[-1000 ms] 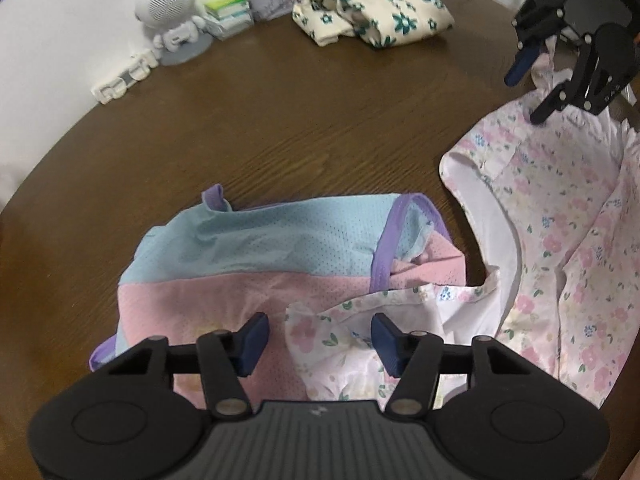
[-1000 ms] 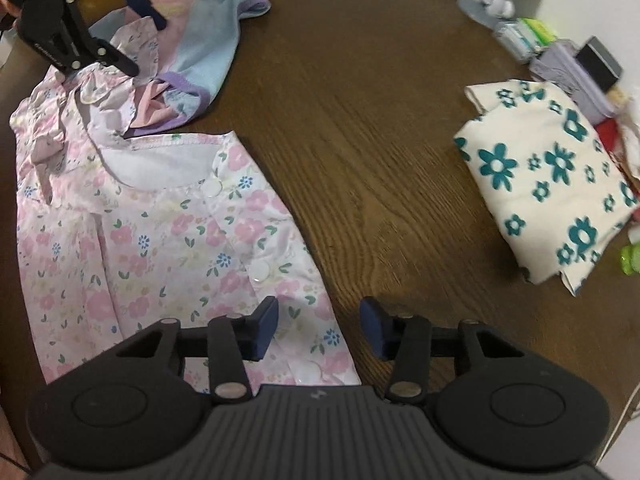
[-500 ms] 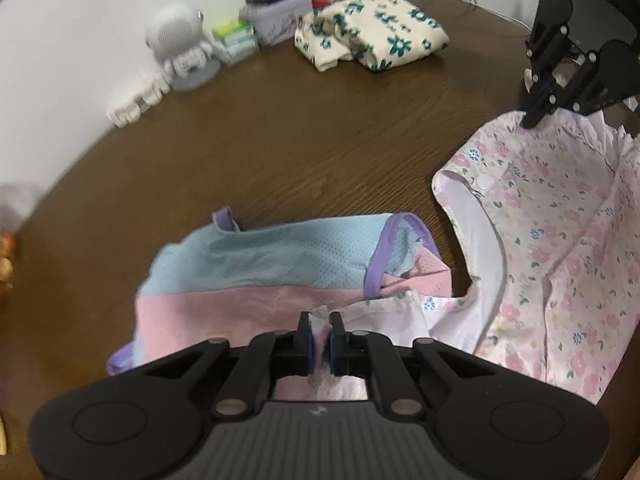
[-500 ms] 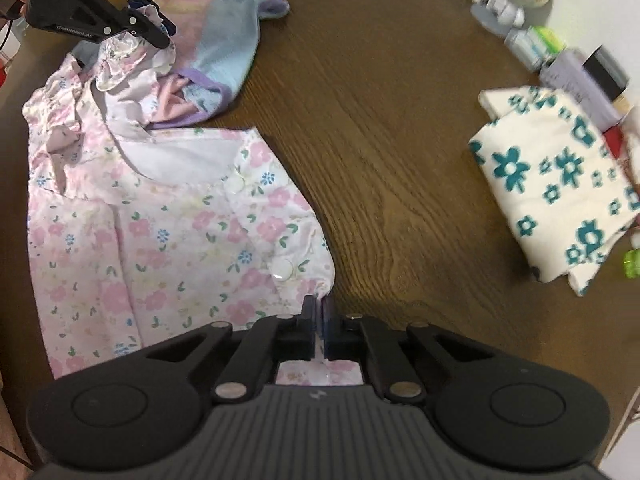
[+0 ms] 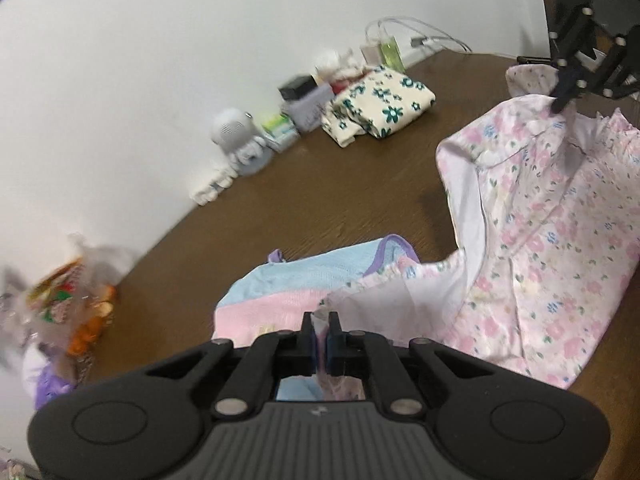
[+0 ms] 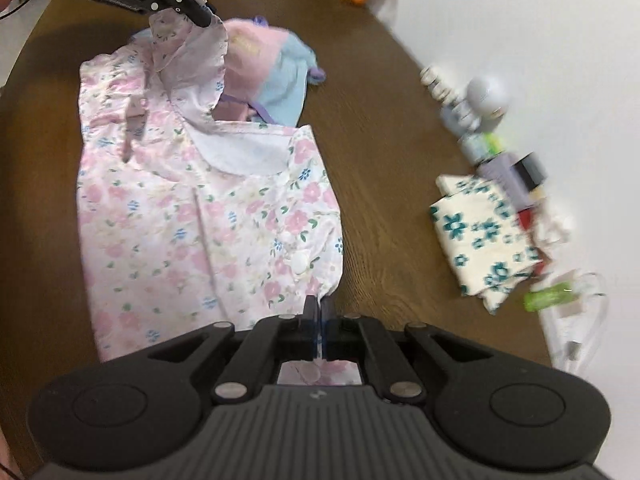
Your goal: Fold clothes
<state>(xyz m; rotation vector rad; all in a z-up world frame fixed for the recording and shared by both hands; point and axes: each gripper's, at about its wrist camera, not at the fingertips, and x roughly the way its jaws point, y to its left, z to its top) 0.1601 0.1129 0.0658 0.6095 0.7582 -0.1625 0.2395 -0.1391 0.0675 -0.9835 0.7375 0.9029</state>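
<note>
A pink floral garment [image 6: 192, 220] with white lining and buttons lies spread on the brown table [image 6: 380, 168]. My right gripper [image 6: 318, 306] is shut on its near edge, lifting it. My left gripper [image 5: 320, 322] is shut on the frilled far corner of the same floral garment [image 5: 560, 248]; in the right wrist view the left gripper [image 6: 202, 20] holds that corner raised. Under that corner lies a pink, blue and purple top [image 5: 304, 284], also seen as the pink and blue top [image 6: 272, 68]. In the left wrist view the right gripper [image 5: 560, 106] pinches the opposite raised edge.
A folded cream cloth with teal flowers [image 6: 484, 236] lies by the wall. Beside it are small boxes [image 5: 308, 100], a white round toy figure [image 5: 240, 140], cables [image 5: 416, 32] and a snack bag [image 5: 68, 300]. Bare wood lies between the garments and these things.
Both grippers went from open to shut on edges of the floral garment, then rose and pulled it up off the table. The cloth now hangs stretched between them.
</note>
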